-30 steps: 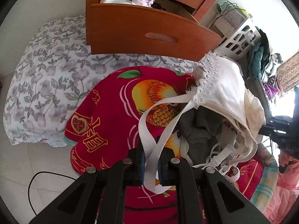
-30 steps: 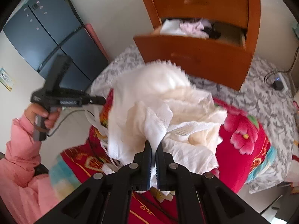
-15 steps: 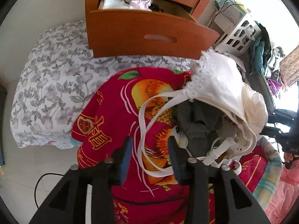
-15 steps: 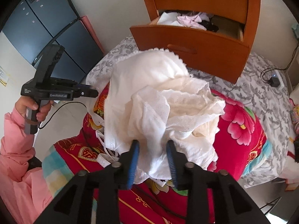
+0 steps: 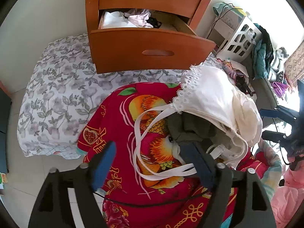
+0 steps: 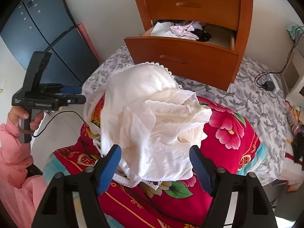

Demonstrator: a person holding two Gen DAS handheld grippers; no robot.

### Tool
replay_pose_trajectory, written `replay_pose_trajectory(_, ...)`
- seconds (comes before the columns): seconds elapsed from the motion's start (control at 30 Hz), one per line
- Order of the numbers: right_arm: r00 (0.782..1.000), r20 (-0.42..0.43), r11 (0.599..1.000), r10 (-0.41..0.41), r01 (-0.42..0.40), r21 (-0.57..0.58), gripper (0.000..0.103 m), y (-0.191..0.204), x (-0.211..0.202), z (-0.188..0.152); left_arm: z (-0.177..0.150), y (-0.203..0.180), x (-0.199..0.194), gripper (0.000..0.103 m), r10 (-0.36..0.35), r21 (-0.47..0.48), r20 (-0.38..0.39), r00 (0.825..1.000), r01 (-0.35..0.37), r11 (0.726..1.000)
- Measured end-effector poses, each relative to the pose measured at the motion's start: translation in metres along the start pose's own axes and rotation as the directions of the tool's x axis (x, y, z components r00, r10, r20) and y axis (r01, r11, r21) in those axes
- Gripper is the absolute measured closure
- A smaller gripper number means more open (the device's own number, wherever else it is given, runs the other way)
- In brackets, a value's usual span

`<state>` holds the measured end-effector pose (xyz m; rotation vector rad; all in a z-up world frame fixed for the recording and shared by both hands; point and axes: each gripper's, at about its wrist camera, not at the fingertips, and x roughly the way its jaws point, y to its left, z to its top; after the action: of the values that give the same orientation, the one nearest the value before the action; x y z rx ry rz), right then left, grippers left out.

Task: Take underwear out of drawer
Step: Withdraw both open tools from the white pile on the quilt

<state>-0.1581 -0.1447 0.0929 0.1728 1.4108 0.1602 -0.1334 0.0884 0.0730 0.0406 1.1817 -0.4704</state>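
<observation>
A pile of underwear lies on the red quilt (image 5: 121, 125): a white lace-edged bra (image 5: 209, 98) over a grey-green garment (image 5: 193, 131). In the right wrist view the pile shows as cream and white fabric (image 6: 152, 117). My left gripper (image 5: 152, 163) hangs above it with jaws opening. The loose white strap (image 5: 138, 133) lies between the pads, which do not press on it. My right gripper (image 6: 154, 167) also has jaws opening, astride the pile's near edge without a hold. The wooden drawer (image 5: 152, 45) stands pulled out, with more underwear (image 5: 136, 19) inside.
The quilt lies on a bed with a grey floral sheet (image 5: 57, 87). A white lattice basket (image 5: 241, 39) and heaped clothes sit at the right. A dark cabinet (image 6: 47, 38) stands left of the dresser. A charger with its cable (image 6: 269, 85) rests on the bed. A pink sleeve (image 6: 11, 152) is at the left.
Both grippers went from shut to wide open. The left let go of the white strap and the right let go of the cream fabric. The left rose a little and the pile settled.
</observation>
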Motion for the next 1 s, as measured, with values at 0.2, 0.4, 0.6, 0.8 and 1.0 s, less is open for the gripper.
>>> replay_pose_trajectory(0.2, 1.000, 0.002, 1.000, -0.008, 0.008, 0.006, 0.006, -0.001, 0.003, 0.000, 0.000, -0.001, -0.003, 0.016, -0.006, -0.014, 0.018, 1.000, 0.007, 1.000)
replay_pose_trajectory(0.4, 1.000, 0.009, 1.000, -0.007, 0.007, 0.005, 0.000, -0.001, 0.003, -0.001, 0.000, -0.003, -0.003, 0.010, -0.018, -0.017, 0.023, 1.000, 0.019, 1.000)
replay_pose_trajectory(0.6, 1.000, 0.009, 1.000, 0.001, -0.001, -0.004, 0.000, -0.001, 0.006, -0.001, 0.000, -0.005, -0.006, 0.004, -0.033, -0.018, 0.061, 0.998, 0.034, 0.999)
replay_pose_trajectory(0.8, 1.000, 0.018, 1.000, -0.003, 0.003, 0.007, 0.000, -0.004, 0.005, -0.002, 0.000, -0.010, -0.008, 0.004, -0.025, 0.004, 0.073, 0.997, 0.025, 1.000)
replay_pose_trajectory(1.0, 1.000, 0.020, 1.000, -0.002, 0.002, 0.010, 0.000, -0.006, 0.005, -0.001, -0.001, -0.013, -0.009, 0.004, -0.028, 0.027, 0.078, 0.997, 0.026, 0.999)
